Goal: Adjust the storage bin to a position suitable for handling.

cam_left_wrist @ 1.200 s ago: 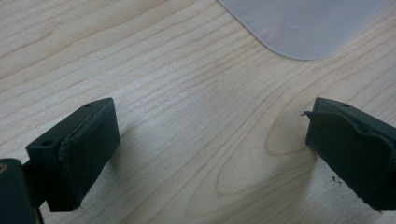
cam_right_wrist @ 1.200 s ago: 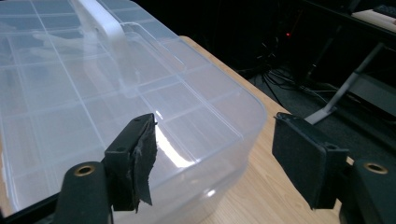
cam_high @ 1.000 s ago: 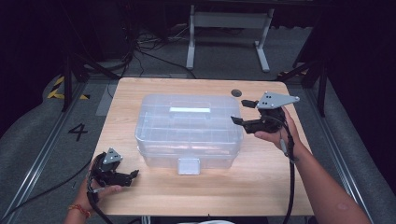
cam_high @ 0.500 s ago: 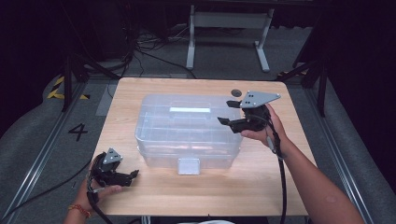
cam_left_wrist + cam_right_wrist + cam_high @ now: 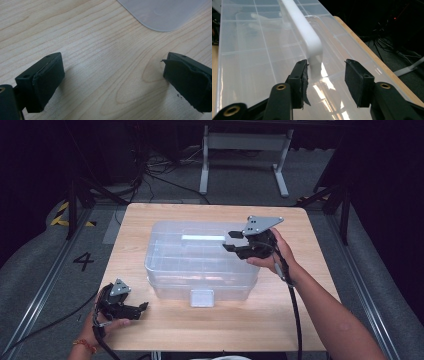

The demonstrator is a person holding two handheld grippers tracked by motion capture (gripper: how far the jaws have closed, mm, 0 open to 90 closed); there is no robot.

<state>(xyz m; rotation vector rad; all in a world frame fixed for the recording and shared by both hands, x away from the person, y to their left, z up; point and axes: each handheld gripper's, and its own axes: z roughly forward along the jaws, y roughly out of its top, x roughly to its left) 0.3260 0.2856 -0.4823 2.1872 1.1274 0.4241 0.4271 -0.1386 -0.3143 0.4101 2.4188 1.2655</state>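
Dark floor and cable runs surround a pale wooden desk (image 5: 280, 315), and on its middle stands a clear plastic storage box (image 5: 200, 265) with a lid, the landmark for everything else.

Right gripper (image 5: 234, 241) first: its jaws have just been closing and now stand half apart over the lid, near the box's right end. In the right gripper view the end of the white handle (image 5: 308, 40) on the lid sits between the jaws, close by the left one, while the right one is clear of it with open space between (no pinch on it that I can see). The handle runs away from the jaws along the lid's middle. The right hand (image 5: 272, 252) holds the gripper level above the lid, the forearm crossing the desk right of the box.

Left gripper (image 5: 131, 308): its jaws are spread wide with nothing between them, just bare wood grain beneath in the left gripper view, and a rounded corner of the box beyond them. It rests low on the desk, off the box's near left corner and apart from it, in the left hand (image 5: 107, 320).

A white latch (image 5: 202, 297) sits at the middle of the box's near side.
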